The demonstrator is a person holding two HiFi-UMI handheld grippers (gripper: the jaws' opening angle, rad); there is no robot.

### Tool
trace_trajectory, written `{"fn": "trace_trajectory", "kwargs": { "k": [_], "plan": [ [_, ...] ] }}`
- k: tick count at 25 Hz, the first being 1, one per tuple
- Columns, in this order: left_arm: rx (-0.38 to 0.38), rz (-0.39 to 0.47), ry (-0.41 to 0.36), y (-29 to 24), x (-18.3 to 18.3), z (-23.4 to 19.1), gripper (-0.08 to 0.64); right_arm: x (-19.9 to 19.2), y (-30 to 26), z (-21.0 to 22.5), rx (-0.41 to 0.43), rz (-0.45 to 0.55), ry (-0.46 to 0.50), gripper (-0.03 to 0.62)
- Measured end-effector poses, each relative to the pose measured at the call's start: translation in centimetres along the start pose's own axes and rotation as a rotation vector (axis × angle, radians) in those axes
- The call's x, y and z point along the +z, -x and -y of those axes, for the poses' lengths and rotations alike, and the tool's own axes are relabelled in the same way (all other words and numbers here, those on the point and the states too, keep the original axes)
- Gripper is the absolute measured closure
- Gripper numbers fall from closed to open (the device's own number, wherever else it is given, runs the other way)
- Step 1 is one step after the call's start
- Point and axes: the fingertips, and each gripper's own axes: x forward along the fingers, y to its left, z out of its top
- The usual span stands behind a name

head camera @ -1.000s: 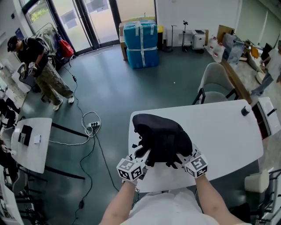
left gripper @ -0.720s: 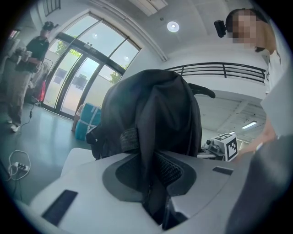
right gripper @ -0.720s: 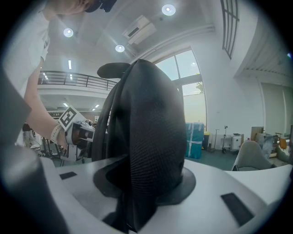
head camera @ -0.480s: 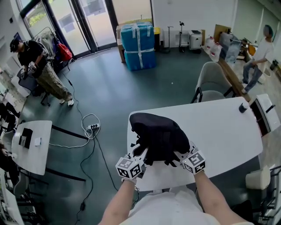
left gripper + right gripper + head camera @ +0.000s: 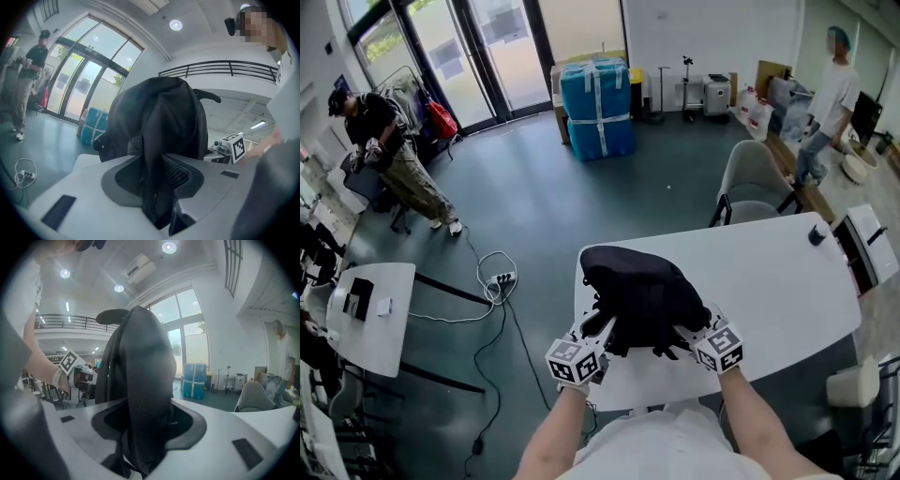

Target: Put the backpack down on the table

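A black backpack stands on the white table, near its front left corner. My left gripper is at its near left side. In the left gripper view its jaws pinch a black strap of the backpack. My right gripper is at the near right side. Its jaws have just been opening, and a wide strap of the backpack hangs between them with gaps on both sides. The other gripper's marker cube shows in each gripper view.
A small dark object and a white device lie at the table's right end. A grey chair stands behind the table. A power strip with cables lies on the floor at left, near a small white table. People stand far left and far right.
The backpack and both grippers have stayed in place on the table. The person at the back right has walked into fuller view.
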Motion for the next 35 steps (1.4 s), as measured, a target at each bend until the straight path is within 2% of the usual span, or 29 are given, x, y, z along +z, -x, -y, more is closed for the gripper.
{"fn": "trace_trajectory", "kwargs": {
  "k": [14, 24, 28, 31, 35],
  "plan": [
    [0.033, 0.017, -0.061, 4.2, 0.1, 0.4, 0.426, 0.5, 5.2, 0.2, -0.091, 0.061, -0.02, 0.359],
    [-0.019, 0.041, -0.08, 6.5, 0.4, 3.3, 0.426, 1.1, 8.7, -1.4, -0.134, 0.106, -0.059, 0.371],
    [-0.033, 0.058, -0.108, 7.2, 1.3, 4.4, 0.429, 2.3, 9.9, -2.4, -0.132, 0.146, -0.051, 0.451],
    [-0.036, 0.084, -0.107, 8.0, 2.2, 5.1, 0.441, 3.3, 11.0, -3.2, -0.128, 0.18, -0.043, 0.539],
    [-0.036, 0.106, -0.104, 8.5, 2.9, 5.7, 0.443, 4.4, 11.9, -3.6, -0.131, 0.199, -0.019, 0.565]
  ]
}}
